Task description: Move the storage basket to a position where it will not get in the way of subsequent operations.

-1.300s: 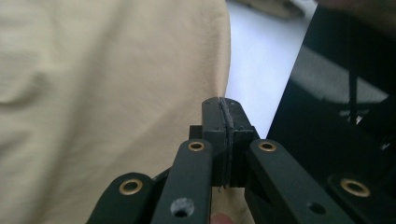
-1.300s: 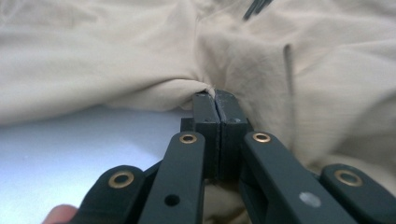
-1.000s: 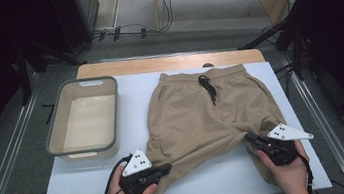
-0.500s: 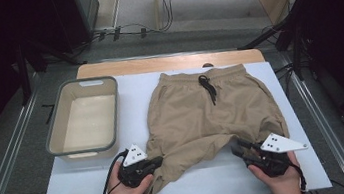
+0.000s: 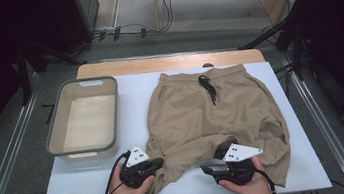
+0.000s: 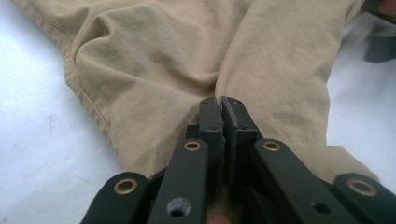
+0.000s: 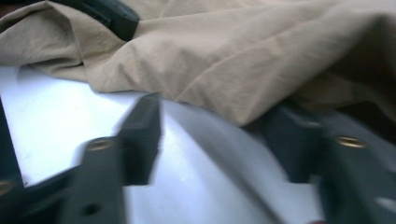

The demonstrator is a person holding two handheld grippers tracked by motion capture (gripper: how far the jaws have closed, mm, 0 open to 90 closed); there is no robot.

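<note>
Cloth: we see soft tan shorts (image 6: 187, 60) lying on the white table (image 6: 37, 140).
Gripper: our black left gripper (image 6: 219, 103) pinches a fold of them tight.

- One pair of shorts (image 5: 213, 117), tan, lying just right of the tub.
- One drawstring (image 5: 207, 88) on the shorts, black.
- One tub (image 5: 83, 116), grey-rimmed.
- One table (image 5: 299, 161), white-topped, under the tub.
- Two grippers: left gripper (image 5: 156, 165) near the tub's front corner, right gripper (image 5: 209, 170) farther right of the tub.
- Two hands, one on each gripper.
</note>
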